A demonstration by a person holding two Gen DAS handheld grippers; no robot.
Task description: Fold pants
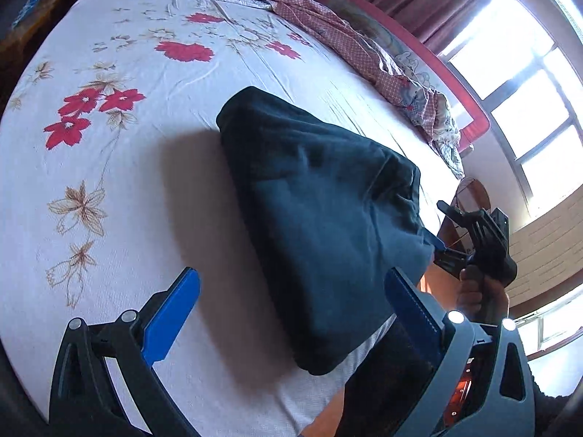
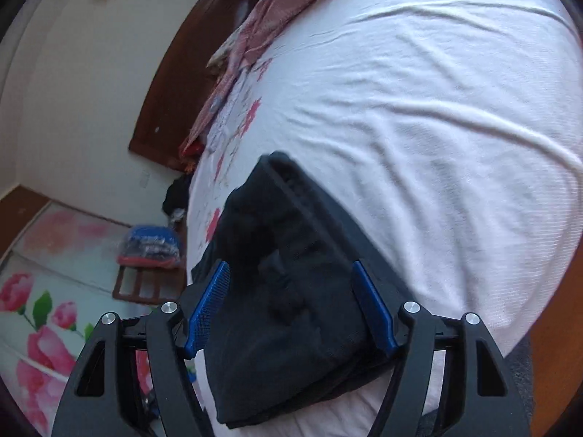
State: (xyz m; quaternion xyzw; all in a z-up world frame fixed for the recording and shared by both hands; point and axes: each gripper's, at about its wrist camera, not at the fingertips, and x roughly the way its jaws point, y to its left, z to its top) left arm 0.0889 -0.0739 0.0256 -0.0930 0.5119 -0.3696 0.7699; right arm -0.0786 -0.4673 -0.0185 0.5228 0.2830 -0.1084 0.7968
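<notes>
The dark navy pants (image 1: pixel 320 218) are folded into a thick bundle, resting on the white flowered bed sheet (image 1: pixel 120 167). My left gripper (image 1: pixel 291 313) is open, its blue fingers (image 1: pixel 171 317) wide apart near the bundle's near end, one at each side. My right gripper (image 1: pixel 442 245) shows in the left wrist view at the bundle's right edge, held by a hand. In the right wrist view the pants (image 2: pixel 291 298) lie between the blue fingers (image 2: pixel 207 306) of my right gripper (image 2: pixel 291 306), which stand wide apart around the bundle; whether they press it I cannot tell.
A rumpled pink patterned blanket (image 1: pixel 364 47) lies along the far side of the bed by a red-framed rail (image 1: pixel 455 83). A window (image 1: pixel 510 73) is behind. A wooden headboard (image 2: pixel 175 73) and a stack of clothes (image 2: pixel 149 247) stand beside the bed.
</notes>
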